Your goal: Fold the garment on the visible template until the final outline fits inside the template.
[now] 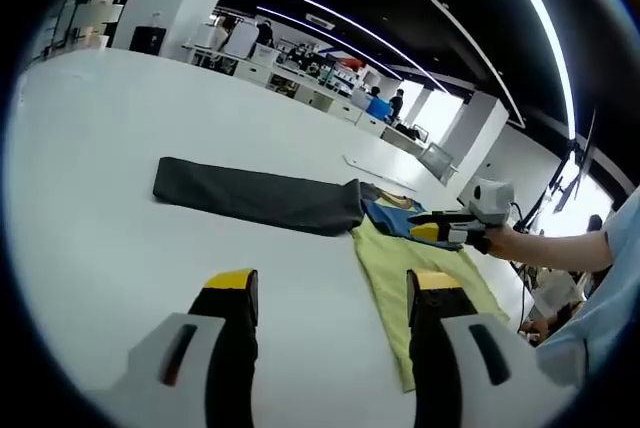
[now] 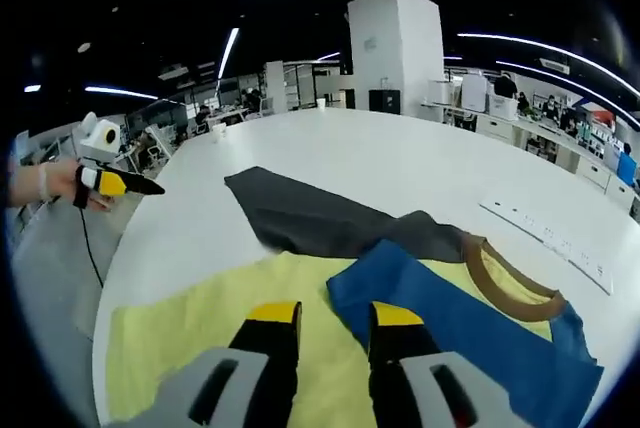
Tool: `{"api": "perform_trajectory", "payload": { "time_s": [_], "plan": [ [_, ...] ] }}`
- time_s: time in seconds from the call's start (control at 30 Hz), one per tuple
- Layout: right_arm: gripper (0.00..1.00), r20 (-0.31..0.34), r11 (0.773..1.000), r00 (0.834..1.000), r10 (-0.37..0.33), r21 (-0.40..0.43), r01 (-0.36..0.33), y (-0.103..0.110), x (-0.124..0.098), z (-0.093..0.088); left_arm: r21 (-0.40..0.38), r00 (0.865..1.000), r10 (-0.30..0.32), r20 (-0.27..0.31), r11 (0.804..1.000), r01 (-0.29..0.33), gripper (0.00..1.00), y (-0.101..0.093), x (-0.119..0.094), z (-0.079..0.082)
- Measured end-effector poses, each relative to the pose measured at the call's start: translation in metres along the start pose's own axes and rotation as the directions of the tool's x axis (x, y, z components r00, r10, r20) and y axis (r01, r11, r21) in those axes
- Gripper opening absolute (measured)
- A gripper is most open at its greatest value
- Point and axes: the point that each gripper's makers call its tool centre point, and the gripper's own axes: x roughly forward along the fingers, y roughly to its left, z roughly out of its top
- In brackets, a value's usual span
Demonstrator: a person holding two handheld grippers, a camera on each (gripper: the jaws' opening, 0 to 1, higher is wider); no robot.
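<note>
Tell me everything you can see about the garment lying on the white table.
The garment is a colour-block T-shirt that looks like soft knit fabric: a yellow body, a blue panel folded across it, a dark grey sleeve stretched flat outward, and a brown ribbed collar. It lies flat on the white table, partly folded. The right gripper hovers over the yellow-blue edge with jaws slightly apart, not clearly gripping. In the left gripper view, the grey sleeve runs leftward from the body.
</note>
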Motion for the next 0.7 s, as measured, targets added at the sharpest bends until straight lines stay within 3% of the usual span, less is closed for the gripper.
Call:
{"api": "perform_trajectory", "payload": {
  "time_s": [0.37, 0.5, 0.7],
  "plan": [
    [0.11, -0.107, 0.992, 0.994, 0.014, -0.121, -0.027, 0.005, 0.029, -0.005, -0.006, 1.0, 0.008, 0.01, 1.0, -0.008, 0.57, 0.002, -0.007, 0.003],
    [0.0, -0.101, 0.994, 0.995, 0.012, -0.108, -0.023, 0.005, 0.032, -0.003, -0.011, 1.0, 0.009, 0.009, 1.0, -0.009, 0.57, 0.003, -0.009, 0.002],
    [0.0, -0.093, 0.995, 0.995, 0.023, -0.09, -0.032, 0.008, 0.037, 0.001, -0.019, 1.0, 0.012, 0.007, 1.0, -0.012, 0.57, 0.004, -0.01, 0.0]
  ]
}}
